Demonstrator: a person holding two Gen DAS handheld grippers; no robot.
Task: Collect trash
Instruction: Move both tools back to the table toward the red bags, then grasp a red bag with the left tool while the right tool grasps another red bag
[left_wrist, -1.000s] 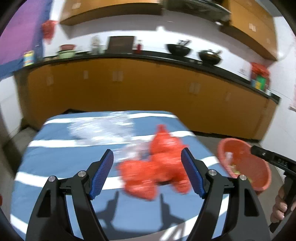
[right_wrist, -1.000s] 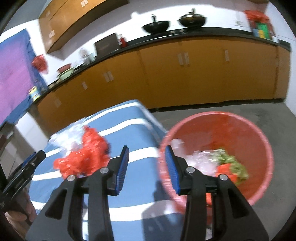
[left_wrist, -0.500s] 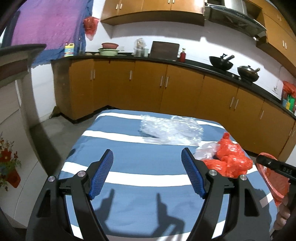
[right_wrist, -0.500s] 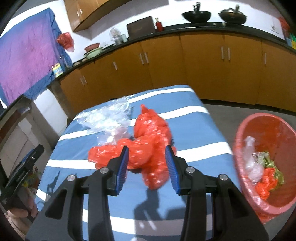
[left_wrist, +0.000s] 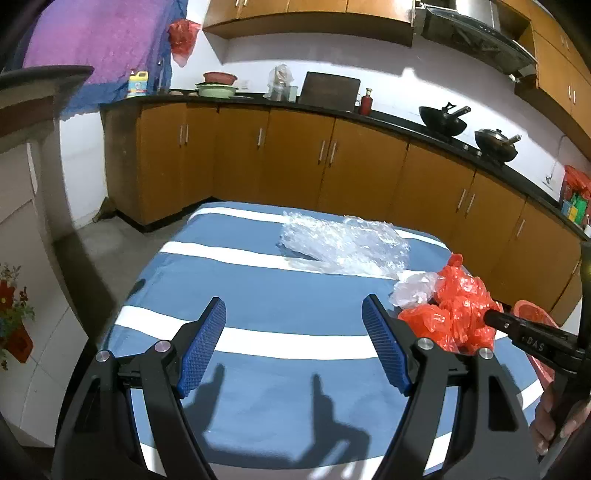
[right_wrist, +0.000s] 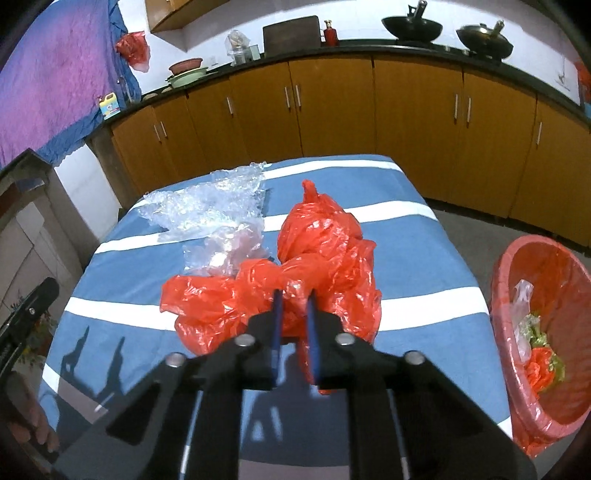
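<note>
Right gripper: fingers pinching red plastic bag on striped table. Left gripper: fingers spread wide, holding nothing.

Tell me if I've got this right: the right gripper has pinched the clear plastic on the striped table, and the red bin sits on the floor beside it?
Not quite. The right gripper is shut on the red bag, not the clear plastic, which lies untouched behind it; the right wrist view shows this. The rest holds: striped table, red bin on the floor beside it.
</note>
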